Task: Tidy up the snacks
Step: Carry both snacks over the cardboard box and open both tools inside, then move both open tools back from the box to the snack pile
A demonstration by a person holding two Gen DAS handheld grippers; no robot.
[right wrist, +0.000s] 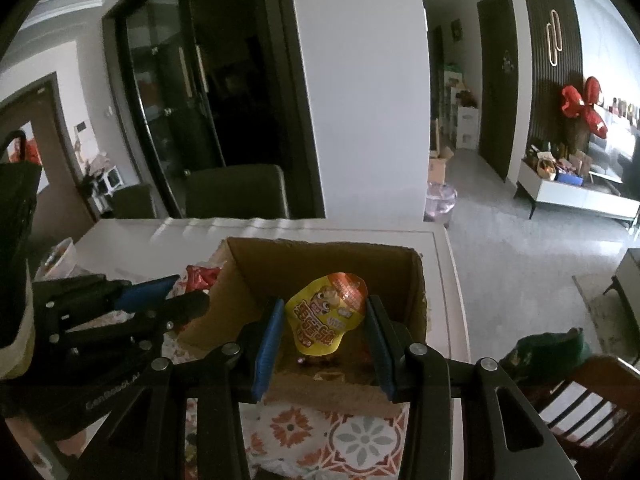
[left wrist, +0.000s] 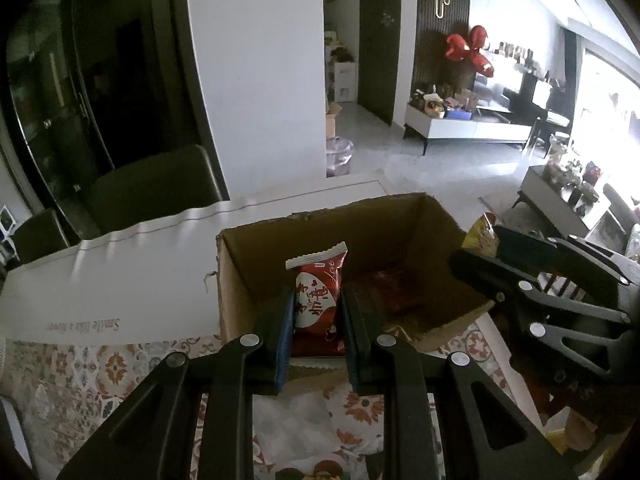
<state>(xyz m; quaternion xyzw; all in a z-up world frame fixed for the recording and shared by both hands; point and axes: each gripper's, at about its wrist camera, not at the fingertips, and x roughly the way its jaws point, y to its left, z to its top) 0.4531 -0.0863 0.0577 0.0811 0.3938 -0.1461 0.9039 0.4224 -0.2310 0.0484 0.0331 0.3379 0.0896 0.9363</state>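
Both claws hang over the cardboard box (left wrist: 248,264): the left claw (left wrist: 316,320) is clamped on a red snack packet (left wrist: 318,300), the right claw (right wrist: 320,332) on a yellow pouch (right wrist: 326,312). Red wrappers already lie inside; these two are not yet dropped.

Glossy foil red snack packet (left wrist: 318,300), matt brown corrugated cardboard box (left wrist: 376,224), smooth white table (left wrist: 140,280), patterned cloth (right wrist: 340,436).
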